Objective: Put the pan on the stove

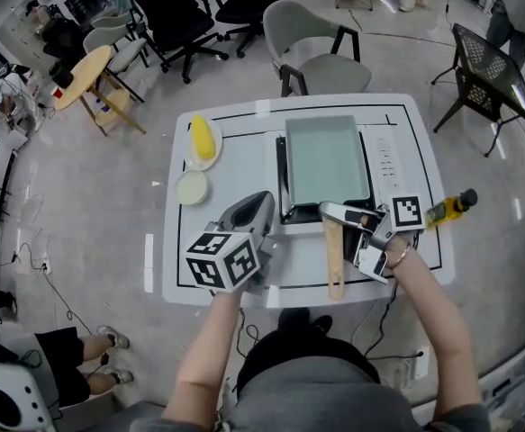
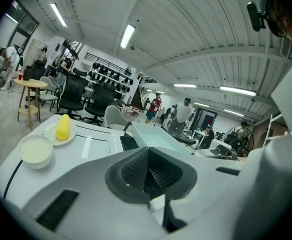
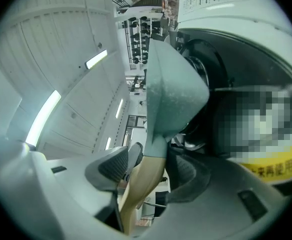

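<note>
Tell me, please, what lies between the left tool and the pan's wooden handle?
Nothing: in the head view only bare white table separates the shut left tool from the wooden handle, which runs between the open jaws of the right tool.

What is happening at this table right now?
A person works at a white table with a gripper in each hand. The pale green pan sits on the stove. The right gripper has its jaws open around the wooden handle, not squeezing it. The left gripper is shut and empty, beside the stove. The pan seems already placed.
</note>
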